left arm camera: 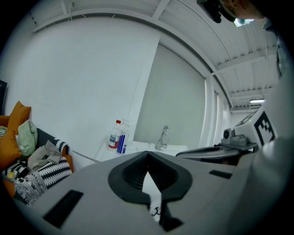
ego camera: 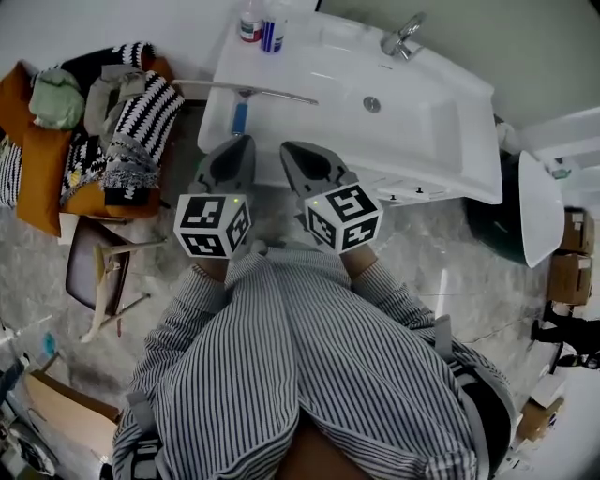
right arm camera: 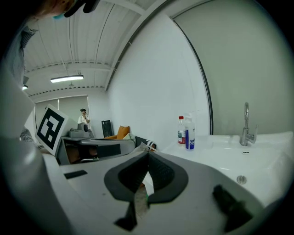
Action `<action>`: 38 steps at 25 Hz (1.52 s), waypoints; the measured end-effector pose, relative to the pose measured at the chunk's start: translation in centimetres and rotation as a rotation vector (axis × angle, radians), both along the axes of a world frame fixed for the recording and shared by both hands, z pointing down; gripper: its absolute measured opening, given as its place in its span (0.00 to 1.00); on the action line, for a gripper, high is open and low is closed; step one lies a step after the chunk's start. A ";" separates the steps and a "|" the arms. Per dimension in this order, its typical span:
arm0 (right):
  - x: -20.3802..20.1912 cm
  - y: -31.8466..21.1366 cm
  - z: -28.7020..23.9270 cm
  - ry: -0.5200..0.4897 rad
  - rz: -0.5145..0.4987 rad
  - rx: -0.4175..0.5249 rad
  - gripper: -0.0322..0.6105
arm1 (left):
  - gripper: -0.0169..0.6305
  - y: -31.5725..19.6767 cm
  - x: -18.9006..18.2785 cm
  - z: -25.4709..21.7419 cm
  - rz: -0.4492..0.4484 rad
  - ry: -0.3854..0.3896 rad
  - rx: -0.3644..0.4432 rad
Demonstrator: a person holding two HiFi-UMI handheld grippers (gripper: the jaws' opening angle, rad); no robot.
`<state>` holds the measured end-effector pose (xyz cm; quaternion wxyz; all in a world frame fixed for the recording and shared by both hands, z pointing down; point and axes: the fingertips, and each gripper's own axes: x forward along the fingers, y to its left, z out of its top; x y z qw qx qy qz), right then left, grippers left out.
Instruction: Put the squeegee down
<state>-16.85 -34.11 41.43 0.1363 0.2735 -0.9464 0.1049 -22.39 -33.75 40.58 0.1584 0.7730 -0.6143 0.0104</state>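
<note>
- The white sink (ego camera: pixel 441 141) fills the upper middle of the head view. Only that view shows its whole basin. The right gripper view catches its flat rim and the left gripper view just a far edge.
- A striped shirt (ego camera: pixel 309 375) covers the bottom of the head view, and neither gripper view shows it plainly.
- A heap of orange and black-and-white cushions (ego camera: pixel 103 122) lies left of the sink. The left gripper view sees the heap from the side, and the right gripper view shows only a corner of it.
- The left gripper (ego camera: pixel 246 141) is clenched on nothing. Its own view shows the dark pads meeting at the tip with only the sink visible past them.
- The right gripper (ego camera: pixel 286 146) is likewise closed and empty, its pads touching in its own view. Both grippers hang side by side just in front of the sink's near left corner.
- The squeegee (ego camera: pixel 246 92) lies on the sink's left rim, clear of both grippers. Its metal blade overhangs the left edge and its blue handle points toward the left gripper. The left gripper view shows it as only a thin bar.
- Two bottles (ego camera: pixel 261 25) stand at the back left corner of the sink.
- The faucet (ego camera: pixel 403 37) shows in all three views.
- A person (right arm camera: pixel 83 117) standing far off appears in the right gripper view alone.
</note>
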 end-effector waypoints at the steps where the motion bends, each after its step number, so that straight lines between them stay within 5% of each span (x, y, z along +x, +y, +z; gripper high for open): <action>1: 0.2 -0.3 -0.3 -0.004 -0.004 0.003 0.07 | 0.04 -0.2 0.2 0.0 -0.005 0.003 -0.003; 38: 2.3 -1.5 -0.6 -0.006 -0.008 0.010 0.07 | 0.05 -1.1 3.3 1.2 0.001 0.015 -0.081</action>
